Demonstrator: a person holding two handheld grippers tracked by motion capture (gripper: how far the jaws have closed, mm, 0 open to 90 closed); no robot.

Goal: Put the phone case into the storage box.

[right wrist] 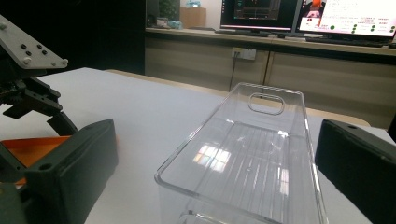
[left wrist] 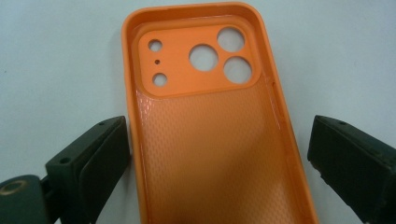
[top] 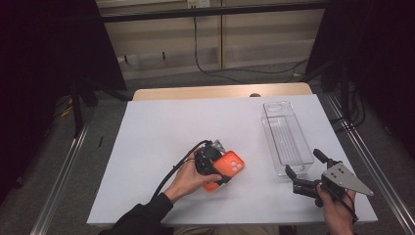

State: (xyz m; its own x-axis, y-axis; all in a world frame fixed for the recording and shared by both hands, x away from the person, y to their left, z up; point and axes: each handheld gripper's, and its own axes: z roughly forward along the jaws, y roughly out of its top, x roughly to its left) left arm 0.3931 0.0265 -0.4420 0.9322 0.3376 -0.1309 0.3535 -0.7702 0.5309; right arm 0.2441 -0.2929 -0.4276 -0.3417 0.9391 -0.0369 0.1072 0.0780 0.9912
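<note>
Gripper work first: my left gripper [top: 211, 164] hangs low over the orange phone case [top: 226, 169], its 2 jaws spread apart on either side of the case. In the left gripper view [left wrist: 217, 154] the case [left wrist: 210, 135] lies hollow side up on the white bench [top: 161, 137], camera holes at the far end, with a gap between each jaw and the case's long edges. My left hand [top: 188, 178] wraps the handle from below-left, forearm angled in from the bottom edge, cable looping off to the left. My right gripper [top: 303, 174] sits near the bench's front right corner, jaws wide apart and holding nothing, pointing toward the near end of the clear plastic tray [top: 286, 137]. My right hand [top: 337, 205] grips it from behind.
</note>
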